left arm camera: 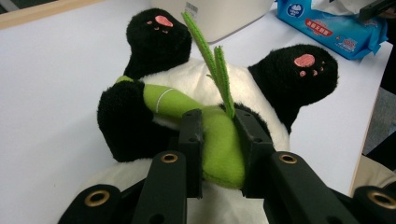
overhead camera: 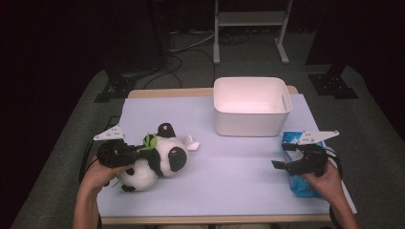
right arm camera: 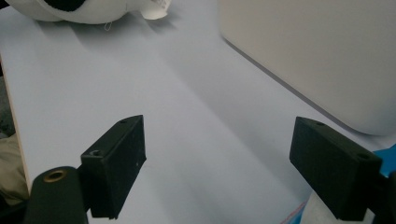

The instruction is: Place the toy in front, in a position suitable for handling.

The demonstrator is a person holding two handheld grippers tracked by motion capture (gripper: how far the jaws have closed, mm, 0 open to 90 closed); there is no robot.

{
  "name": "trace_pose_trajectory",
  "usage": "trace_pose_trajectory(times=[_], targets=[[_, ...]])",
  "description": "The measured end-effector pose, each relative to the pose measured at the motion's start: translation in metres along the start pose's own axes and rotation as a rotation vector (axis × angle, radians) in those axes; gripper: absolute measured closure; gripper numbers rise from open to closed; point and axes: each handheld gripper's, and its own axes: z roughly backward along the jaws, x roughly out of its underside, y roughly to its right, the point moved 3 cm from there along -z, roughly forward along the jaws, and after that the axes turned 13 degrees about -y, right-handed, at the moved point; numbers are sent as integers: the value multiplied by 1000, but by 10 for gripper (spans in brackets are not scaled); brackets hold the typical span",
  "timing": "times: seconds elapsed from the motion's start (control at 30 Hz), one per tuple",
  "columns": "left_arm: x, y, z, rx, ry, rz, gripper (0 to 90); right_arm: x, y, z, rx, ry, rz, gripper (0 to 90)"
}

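Our left gripper pinches the soft black-and-white panda toy's green felt bamboo; the right gripper gapes empty. Lifting might tear the bamboo.

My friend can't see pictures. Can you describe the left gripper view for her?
The left gripper squeezes the green bamboo stalk of a plush panda lying on a white table. Behind are a white bin and a blue wipes pack.
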Motion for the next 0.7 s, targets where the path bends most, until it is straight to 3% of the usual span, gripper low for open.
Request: trace_pose_trajectory(times=[0.7], targets=[[-13, 7, 0, 45, 5, -33, 751, 3, 2, 2, 2, -10, -9, 171]])
